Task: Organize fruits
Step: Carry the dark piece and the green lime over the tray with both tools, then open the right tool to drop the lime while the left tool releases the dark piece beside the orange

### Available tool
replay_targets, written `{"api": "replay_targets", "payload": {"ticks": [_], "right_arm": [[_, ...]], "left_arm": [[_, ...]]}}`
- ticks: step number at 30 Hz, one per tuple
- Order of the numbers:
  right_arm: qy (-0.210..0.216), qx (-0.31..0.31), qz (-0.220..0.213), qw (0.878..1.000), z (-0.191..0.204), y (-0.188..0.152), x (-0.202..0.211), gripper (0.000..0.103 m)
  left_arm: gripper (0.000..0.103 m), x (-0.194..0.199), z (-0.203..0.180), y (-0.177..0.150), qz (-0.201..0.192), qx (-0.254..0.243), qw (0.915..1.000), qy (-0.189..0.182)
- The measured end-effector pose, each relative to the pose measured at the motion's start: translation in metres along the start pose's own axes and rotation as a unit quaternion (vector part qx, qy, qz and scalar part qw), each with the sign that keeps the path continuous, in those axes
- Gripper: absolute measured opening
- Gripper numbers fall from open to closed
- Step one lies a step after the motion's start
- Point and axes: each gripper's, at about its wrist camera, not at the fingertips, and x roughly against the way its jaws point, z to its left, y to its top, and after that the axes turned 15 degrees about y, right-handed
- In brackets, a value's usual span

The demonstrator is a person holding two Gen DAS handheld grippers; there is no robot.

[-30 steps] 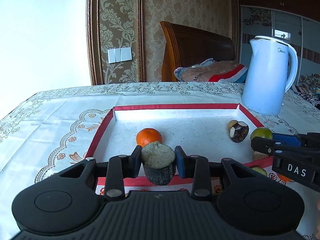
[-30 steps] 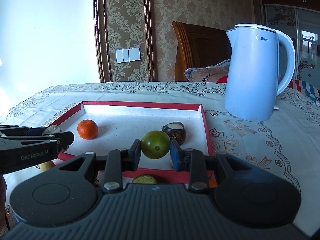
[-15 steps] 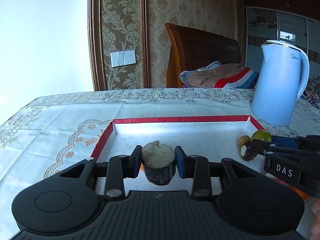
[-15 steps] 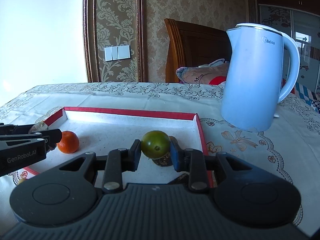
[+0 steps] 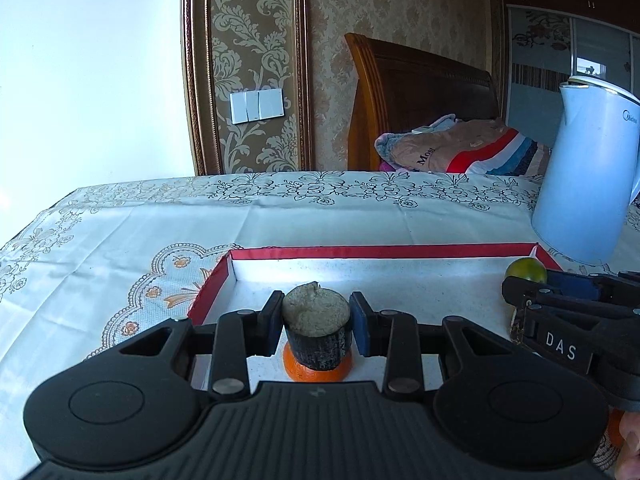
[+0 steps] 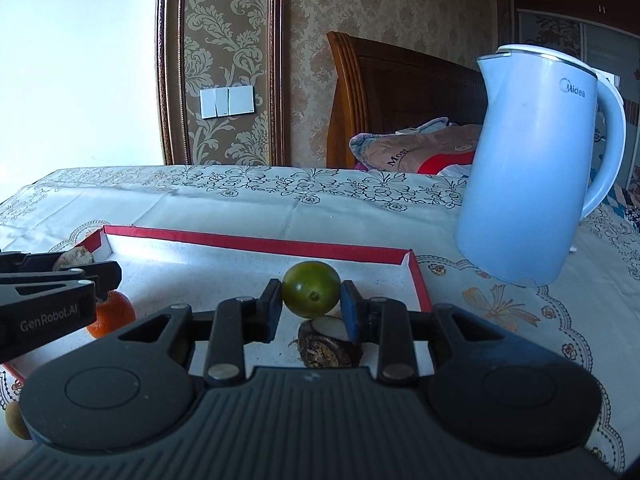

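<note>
A red-rimmed white tray (image 5: pixel 380 251) (image 6: pixel 256 240) lies on the patterned tablecloth. My left gripper (image 5: pixel 316 322) is shut on a dark stubby fruit piece with a pale cut top (image 5: pixel 316 328), held above an orange (image 5: pixel 318 372) in the tray. My right gripper (image 6: pixel 311 304) is shut on a green round fruit (image 6: pixel 311 289), held above a dark brown fruit with white flesh (image 6: pixel 326 346) in the tray. The orange also shows in the right wrist view (image 6: pixel 112 314), under the left gripper's fingers (image 6: pixel 60 280).
A pale blue kettle (image 6: pixel 528 176) (image 5: pixel 588 172) stands right of the tray. A small yellowish fruit (image 6: pixel 14 420) lies on the cloth at the near left. A wooden headboard and folded blanket (image 5: pixel 452 152) are beyond the table.
Both grippers have moved forward over the tray and risen slightly, each still holding its fruit. The orange and the dark brown fruit now sit right under the held fruits.
</note>
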Motion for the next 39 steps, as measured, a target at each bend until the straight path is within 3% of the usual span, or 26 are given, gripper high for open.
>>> {"api": "replay_targets", "payload": {"ticks": [7,24,26,28,33,36,39], "right_arm": [[0.006,-0.014,0.018,1.000,-0.006,0.001,-0.017,0.029],[0.004,-0.020,0.014,1.000,-0.010,0.003,-0.017,0.031],[0.005,-0.022,0.010,1.000,-0.010,0.003,-0.015,0.038],[-0.001,-0.017,0.002,1.000,-0.010,0.004,-0.012,0.056],[-0.009,-0.011,-0.011,1.000,-0.007,0.004,-0.008,0.077],[-0.014,-0.006,-0.013,1.000,-0.006,0.004,-0.008,0.079],[-0.019,-0.006,-0.017,1.000,-0.006,0.003,-0.006,0.088]], "left_arm": [[0.034,-0.011,-0.001,0.001,0.008,0.002,0.9999,0.007],[0.034,-0.016,-0.008,0.006,0.000,0.001,0.9999,0.011],[0.034,-0.015,-0.006,0.006,-0.001,0.005,1.0000,0.008],[0.034,-0.013,-0.006,0.005,-0.005,0.005,0.9999,0.011],[0.034,-0.014,-0.006,0.004,-0.002,0.004,0.9999,0.013],[0.035,-0.014,-0.005,0.004,-0.001,0.005,0.9999,0.012],[0.035,-0.013,-0.003,0.004,0.000,0.007,0.9999,0.010]]}}
